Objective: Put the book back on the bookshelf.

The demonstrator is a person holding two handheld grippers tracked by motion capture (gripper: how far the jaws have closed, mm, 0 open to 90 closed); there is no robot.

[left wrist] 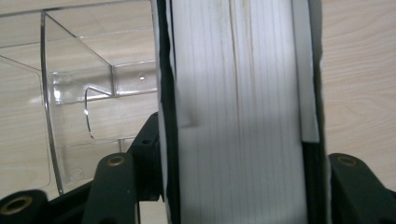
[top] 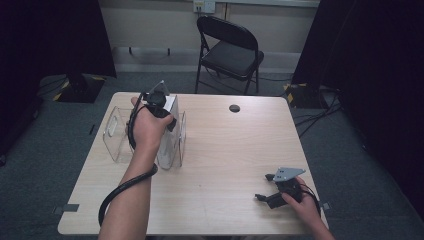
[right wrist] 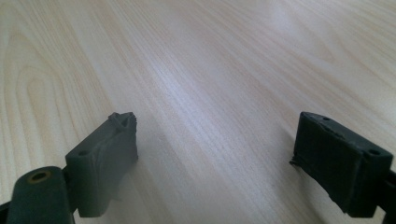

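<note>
Left claw [top: 167,117] over clear plastic holder [top: 116,134] at far-left of worktop [top: 230,150], thick book [left wrist: 238,112] between its jaws. Jaws flank book's covers; whether pads press or stand just off, cannot tell. Book sits page-edge toward claw, upright, just beside holder's empty compartment. Judged heavy, stiff, smooth-covered, liable to slip; best gripped across covers near mid-height. Book's lower part cut off; title hidden. Right claw [top: 267,187] rests spread, empty, low over worktop well apart.
</note>
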